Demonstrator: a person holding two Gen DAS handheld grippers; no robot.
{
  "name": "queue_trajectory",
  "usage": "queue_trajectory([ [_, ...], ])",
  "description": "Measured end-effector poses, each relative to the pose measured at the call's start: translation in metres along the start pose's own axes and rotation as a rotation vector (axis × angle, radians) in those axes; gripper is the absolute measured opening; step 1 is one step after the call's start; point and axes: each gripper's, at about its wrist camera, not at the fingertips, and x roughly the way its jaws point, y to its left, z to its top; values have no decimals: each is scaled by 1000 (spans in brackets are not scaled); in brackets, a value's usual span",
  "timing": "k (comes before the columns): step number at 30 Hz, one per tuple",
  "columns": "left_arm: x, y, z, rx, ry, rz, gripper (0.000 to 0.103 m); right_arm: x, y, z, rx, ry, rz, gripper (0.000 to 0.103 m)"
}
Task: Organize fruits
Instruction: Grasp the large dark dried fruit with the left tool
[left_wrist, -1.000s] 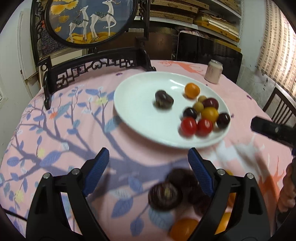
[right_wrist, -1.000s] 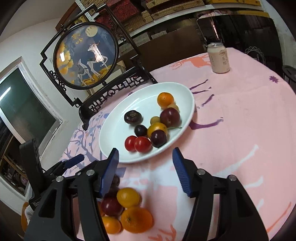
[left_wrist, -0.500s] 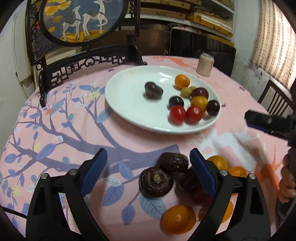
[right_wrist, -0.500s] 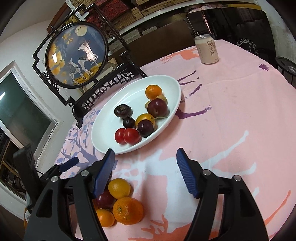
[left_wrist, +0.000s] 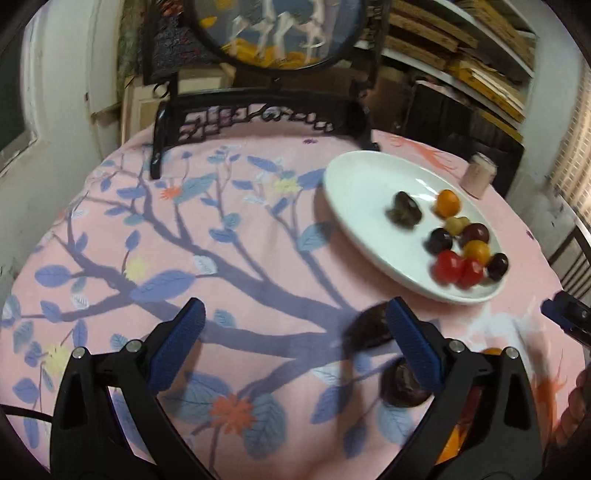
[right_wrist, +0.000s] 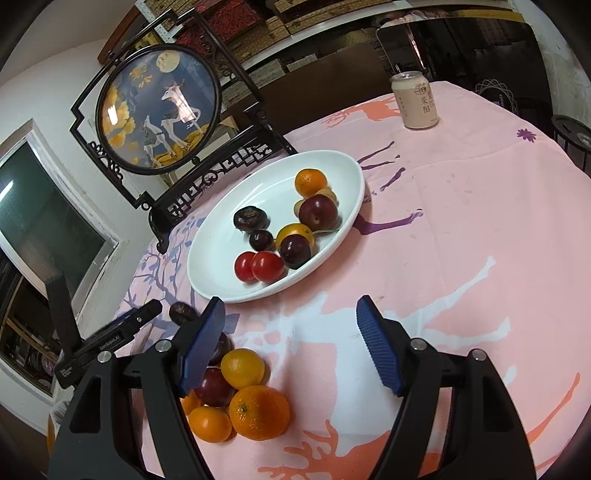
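A white oval plate (right_wrist: 221, 258) (left_wrist: 354, 192) on the pink tablecloth holds several small fruits: red tomatoes (right_wrist: 260, 266), dark plums (right_wrist: 317, 212), an orange (right_wrist: 311, 182) and a dark chestnut-like fruit (right_wrist: 251, 218). A loose pile lies on the cloth: an orange (right_wrist: 259, 411), a yellow fruit (right_wrist: 242, 367), a plum (right_wrist: 213, 386) and dark fruits (left_wrist: 369, 330). My right gripper (right_wrist: 290, 349) is open and empty, just right of the pile. My left gripper (left_wrist: 295, 347) is open and empty over bare cloth, the pile behind its right finger (left_wrist: 415, 345).
A drink can (right_wrist: 415, 99) stands at the table's far side. A black carved stand with a round deer painting (right_wrist: 162, 110) stands behind the plate. Chairs and shelves surround the round table. The left gripper also shows in the right wrist view (right_wrist: 110, 336).
My left gripper has swung left, so the plate and pile shifted to the right of its view. My right gripper moved slightly closer to the plate. Both stay open.
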Motion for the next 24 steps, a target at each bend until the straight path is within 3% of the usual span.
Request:
queue_trajectory([
  [5, 12, -28, -7, 115, 20, 7, 99, 0, 6, -3, -32, 6, -3, 74],
  [9, 19, -53, -9, 242, 3, 76, 99, 1, 7, -4, -43, 6, -10, 74],
  [14, 35, -61, -3, 268, 45, 53, 99, 2, 5, -4, -40, 7, -21, 74],
  [16, 47, -61, 0, 257, 95, 34, 86, 3, 5, -4, -45, 8, -27, 74],
  [18, 55, -57, 3, 217, 133, -32, 67, 4, 6, -5, -52, 12, -33, 74],
  [19, 56, -56, 5, 210, 131, -39, 62, 6, 7, -5, -57, 18, -33, 74],
  [20, 55, -56, 5, 216, 126, -42, 48, 7, 7, -6, -63, 23, -33, 74],
  [21, 53, -57, 5, 222, 123, -50, 41, 8, 8, -6, -69, 27, -34, 74],
  [24, 44, -52, 2, 223, 104, -13, 41, 10, 12, -8, -88, 42, -27, 74],
])
